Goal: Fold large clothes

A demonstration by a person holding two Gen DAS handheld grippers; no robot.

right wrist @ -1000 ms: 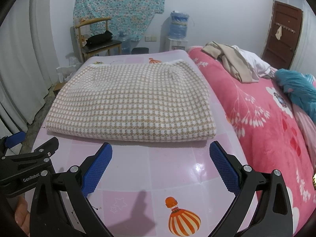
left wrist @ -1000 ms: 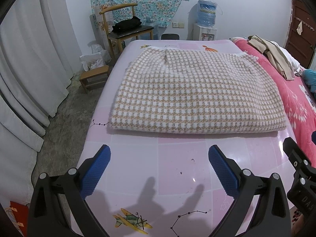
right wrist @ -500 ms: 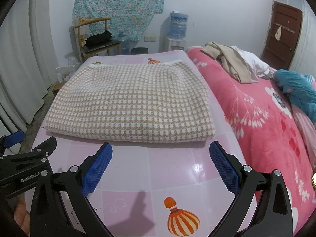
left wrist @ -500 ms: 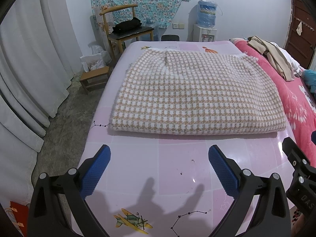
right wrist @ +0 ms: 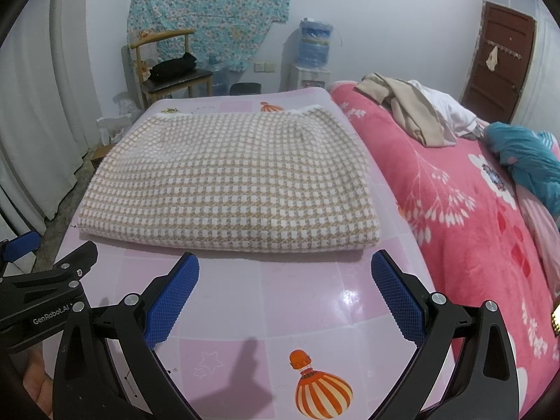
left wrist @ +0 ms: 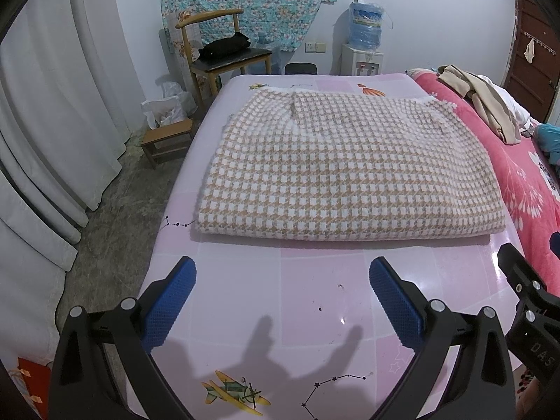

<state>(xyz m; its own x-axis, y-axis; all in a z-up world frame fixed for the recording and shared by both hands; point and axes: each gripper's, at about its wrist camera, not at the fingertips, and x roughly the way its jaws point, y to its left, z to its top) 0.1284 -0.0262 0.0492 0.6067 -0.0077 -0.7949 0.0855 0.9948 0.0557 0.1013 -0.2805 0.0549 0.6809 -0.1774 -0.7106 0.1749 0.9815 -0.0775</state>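
Note:
A folded beige-and-white checked garment [left wrist: 346, 171] [right wrist: 234, 182] lies flat on the pink patterned table [left wrist: 280, 297] [right wrist: 273, 301], its thick folded edge facing me. My left gripper [left wrist: 281, 280] is open and holds nothing, hovering over bare table a short way in front of that edge. My right gripper [right wrist: 285, 276] is also open and holds nothing, just short of the garment's near right part. Each gripper's black body shows at the side of the other's view.
A pink floral bed [right wrist: 465, 210] adjoins the table on the right, with beige clothes [right wrist: 409, 112] and a teal garment [right wrist: 525, 154] on it. Behind stand a wooden chair [left wrist: 224, 56], a water dispenser [left wrist: 364, 45] and a low stool [left wrist: 168, 140]. White curtains [left wrist: 52, 122] hang left.
The view has barely shifted; both grippers hold nearly still and stay open. The garment has not moved.

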